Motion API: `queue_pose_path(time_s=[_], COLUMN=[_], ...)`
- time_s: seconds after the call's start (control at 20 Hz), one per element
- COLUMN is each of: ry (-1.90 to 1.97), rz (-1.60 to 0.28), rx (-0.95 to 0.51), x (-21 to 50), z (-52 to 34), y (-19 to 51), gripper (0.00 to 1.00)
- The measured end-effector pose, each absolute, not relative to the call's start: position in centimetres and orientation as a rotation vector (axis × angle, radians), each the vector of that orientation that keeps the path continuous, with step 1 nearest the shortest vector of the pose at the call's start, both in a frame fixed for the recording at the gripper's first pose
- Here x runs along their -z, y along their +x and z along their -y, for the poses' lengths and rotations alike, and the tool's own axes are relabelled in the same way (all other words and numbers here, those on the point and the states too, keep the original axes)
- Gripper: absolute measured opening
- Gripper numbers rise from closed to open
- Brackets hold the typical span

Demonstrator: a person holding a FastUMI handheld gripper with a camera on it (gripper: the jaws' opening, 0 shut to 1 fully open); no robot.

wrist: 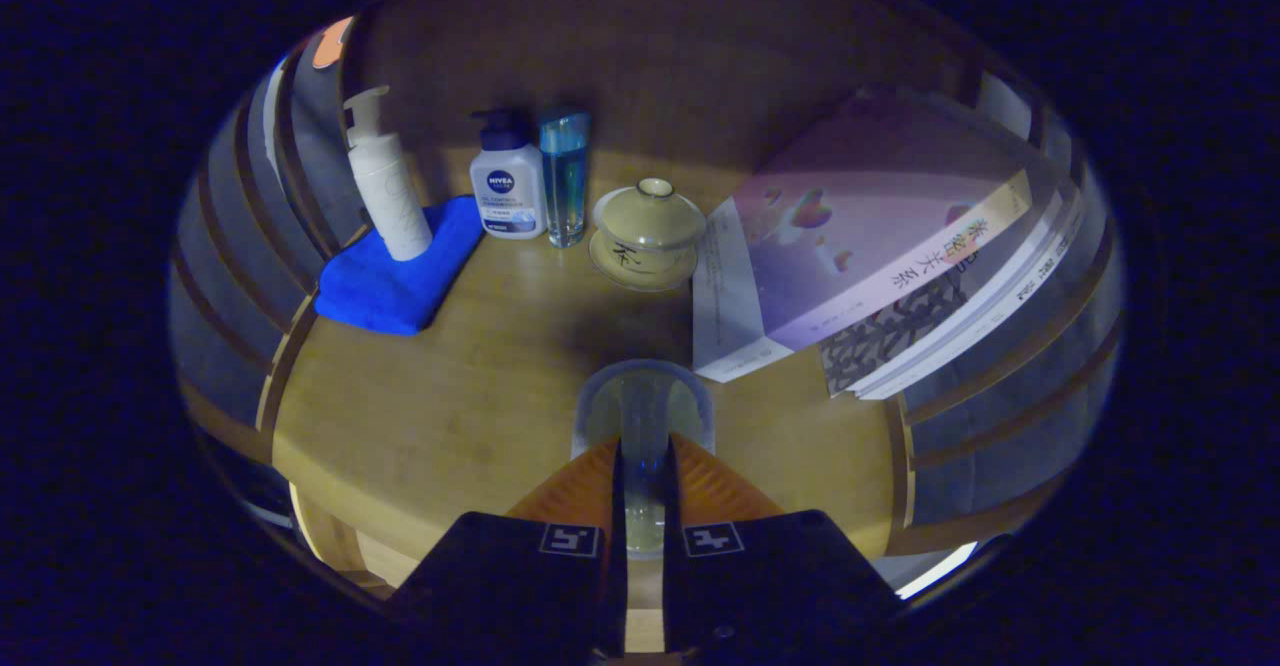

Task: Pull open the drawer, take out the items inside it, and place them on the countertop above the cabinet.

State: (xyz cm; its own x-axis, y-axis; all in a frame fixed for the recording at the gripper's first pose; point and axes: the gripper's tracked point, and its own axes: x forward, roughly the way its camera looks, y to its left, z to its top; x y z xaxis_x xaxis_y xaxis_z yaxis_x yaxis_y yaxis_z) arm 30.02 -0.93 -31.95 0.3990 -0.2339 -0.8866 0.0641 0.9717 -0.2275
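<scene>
Hand-held gripper (pixel 643 451) clamped on clear glass cup (pixel 643 401), above wooden countertop (pixel 450 396)

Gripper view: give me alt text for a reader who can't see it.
The gripper pinches a clear glass over the wooden countertop. Beyond it stand a lidded teacup, three bottles and a blue cloth, with stacked books beside the teacup.
</scene>
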Motion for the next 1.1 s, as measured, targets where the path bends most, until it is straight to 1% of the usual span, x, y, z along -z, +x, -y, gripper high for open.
queue_pose_path(time_s=[0.05, 0.15, 0.3, 0.55, 0.75, 1.1], ry=[-0.183, -0.174, -0.135, -0.113, -0.089, -0.029], rz=[-1.147, -1.136, -1.114, -1.065, -1.026, -0.909], rx=[0.179, 0.154, 0.156, 0.109, 0.028, -0.079], x=[31.8, 31.6, 30.9, 28.6, 27.5, 24.8], z=[0.9, 0.2, -0.3, -1.5, -3.5, -6.2], y=[30.0, 30.2, 29.7, 26.4, 22.0, 14.2], gripper=[0.17, 0.26, 0.38, 0.59, 0.66, 0.69])
